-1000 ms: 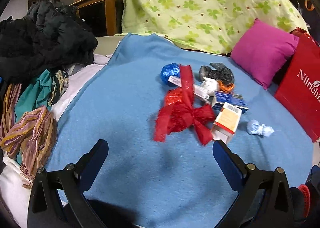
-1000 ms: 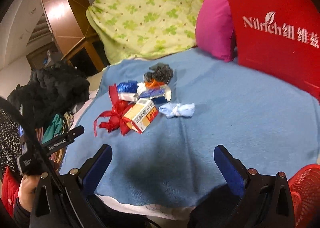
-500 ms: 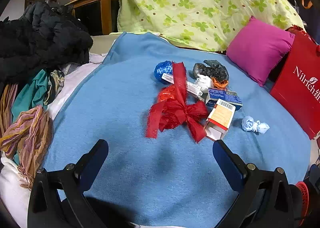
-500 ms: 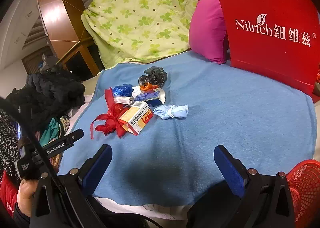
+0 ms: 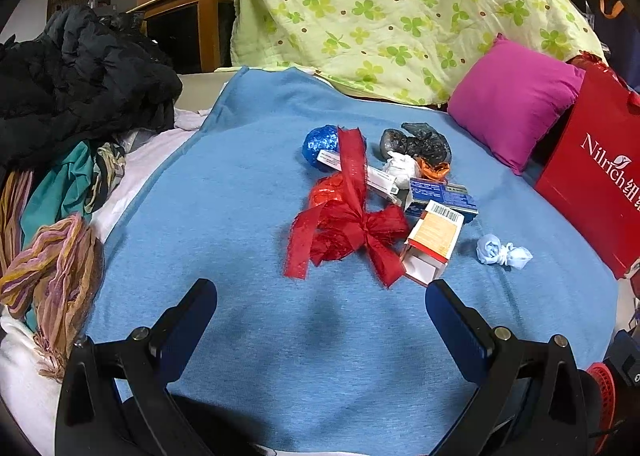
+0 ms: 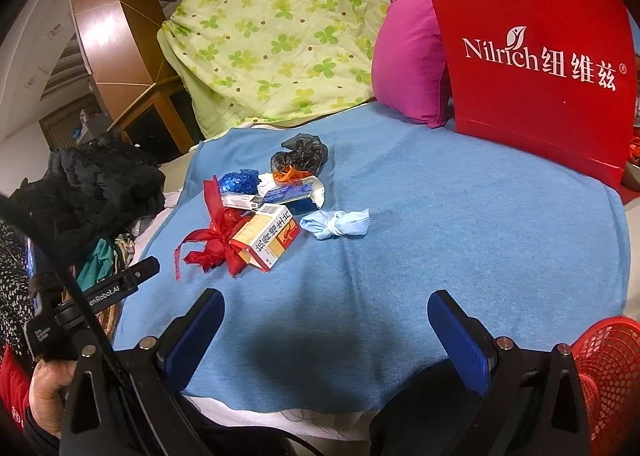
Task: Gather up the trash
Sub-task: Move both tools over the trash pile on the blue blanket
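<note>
A heap of trash lies mid-blanket: a red ribbon bow (image 5: 348, 228) (image 6: 212, 244), an orange-and-white carton (image 5: 434, 240) (image 6: 266, 238), a blue box (image 5: 444, 196) (image 6: 292, 192), a blue foil ball (image 5: 320, 144) (image 6: 240, 182), a black plastic bag (image 5: 416, 142) (image 6: 300, 154) and a knotted pale-blue wad (image 5: 502, 252) (image 6: 336, 224). My left gripper (image 5: 320, 312) stands open just short of the bow, nothing between its fingers. My right gripper (image 6: 326, 316) is open too, over bare blanket nearer than the wad. A red mesh basket (image 6: 608, 368) sits at the lower right.
The blue blanket (image 5: 224, 216) covers a bed. A red paper bag (image 6: 532, 68) (image 5: 592, 184) and a magenta pillow (image 5: 512, 96) (image 6: 408, 64) stand at the right, a green clover quilt (image 5: 380, 4) behind, piled dark clothes and scarves (image 5: 72, 96) at the left. A hand (image 6: 44, 388) holds the left gripper.
Both views have drawn slightly back and lower; the trash heap sits a little farther away. Both grippers stay open and the trash has not moved.
</note>
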